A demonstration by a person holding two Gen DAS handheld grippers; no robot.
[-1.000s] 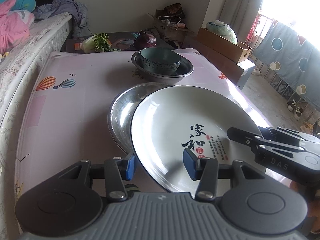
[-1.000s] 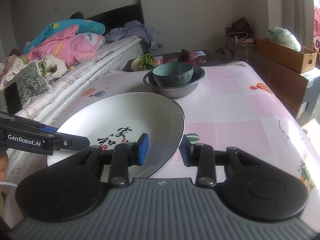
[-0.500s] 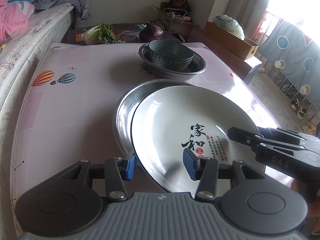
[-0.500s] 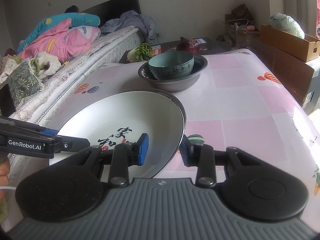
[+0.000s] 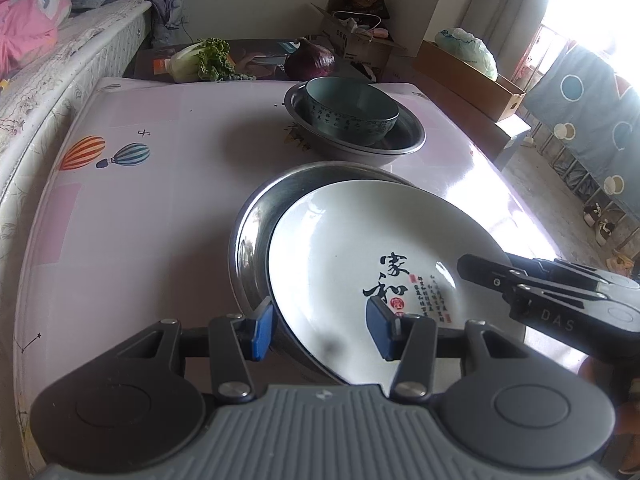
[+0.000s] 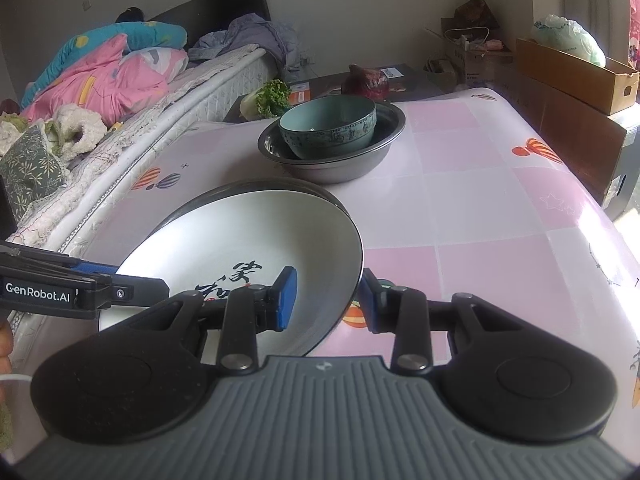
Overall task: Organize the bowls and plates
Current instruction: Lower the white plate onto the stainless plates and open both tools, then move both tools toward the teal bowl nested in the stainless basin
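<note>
Both hand-held grippers, left [image 5: 320, 330] and right [image 6: 326, 298], clamp opposite rims of the white plate [image 5: 360, 256], held tilted just above the steel plate [image 5: 256, 216] on the table [image 5: 160, 184]. Uneven lowering could slip a rim and clatter it off-centre. Round, no long axis; face up, lettering toward the holder.

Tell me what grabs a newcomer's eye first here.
The white plate with black calligraphy, held at opposite rims by the left tool and right tool, over a steel plate. Farther back on the pink table, a teal bowl sits inside a steel basin.
</note>
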